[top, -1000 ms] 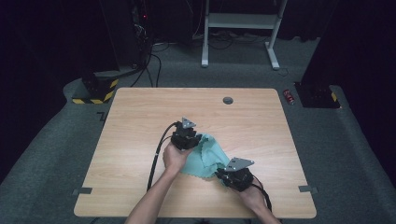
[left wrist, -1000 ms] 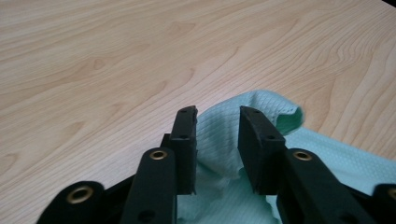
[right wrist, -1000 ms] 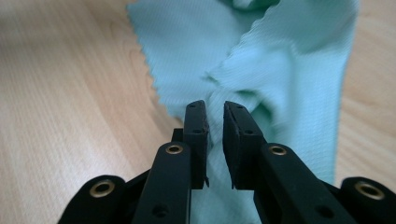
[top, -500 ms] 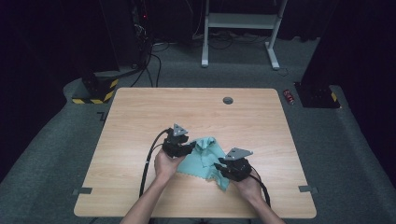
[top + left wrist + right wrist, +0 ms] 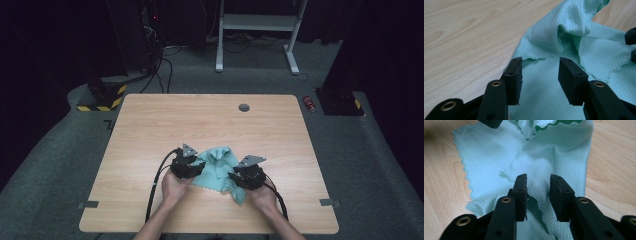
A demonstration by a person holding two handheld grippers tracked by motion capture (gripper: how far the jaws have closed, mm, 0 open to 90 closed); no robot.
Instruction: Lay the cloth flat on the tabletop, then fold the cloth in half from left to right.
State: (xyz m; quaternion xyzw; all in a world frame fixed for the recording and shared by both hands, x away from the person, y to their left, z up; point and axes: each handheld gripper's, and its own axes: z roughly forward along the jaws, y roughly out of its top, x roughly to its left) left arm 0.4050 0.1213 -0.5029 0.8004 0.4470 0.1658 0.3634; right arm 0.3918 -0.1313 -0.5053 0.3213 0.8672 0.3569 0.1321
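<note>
Teal cloth (image 5: 218, 170) lies rumpled on the wooden table (image 5: 150, 130), on the half nearer the person, well short of the round grommet hole (image 5: 244, 107) at the table's far edge. The cloth is partly folded over itself, with scalloped edges showing and a raised ridge running through its middle.

Left gripper (image 5: 189, 167) sits at the cloth's left edge, held in the person's left hand (image 5: 172, 186). In the left gripper view its jaws stand apart over the cloth (image 5: 564, 50); the left finger (image 5: 514, 72) is at the cloth's border, next to bare wood, and the right finger (image 5: 570, 77) is above the fabric. Flat cloth lies in the gap below them, and a folded scalloped edge sits just past the tips. The pads are not pressing on it. These jaws have just been opening.

Right gripper (image 5: 246, 177) sits at the cloth's right side, nearer the person than the ridge, in the right hand (image 5: 262, 197). In the right gripper view its jaws are parted, and a raised fold of cloth (image 5: 544, 157) runs into the gap between them. The left finger (image 5: 521, 192) is close to the fold; whether it touches cannot be told. The right finger (image 5: 560, 195) stands clear of it. No grip is visible. These jaws have just been closing slightly.

The two grippers are near each other, with the cloth's middle between them.
</note>
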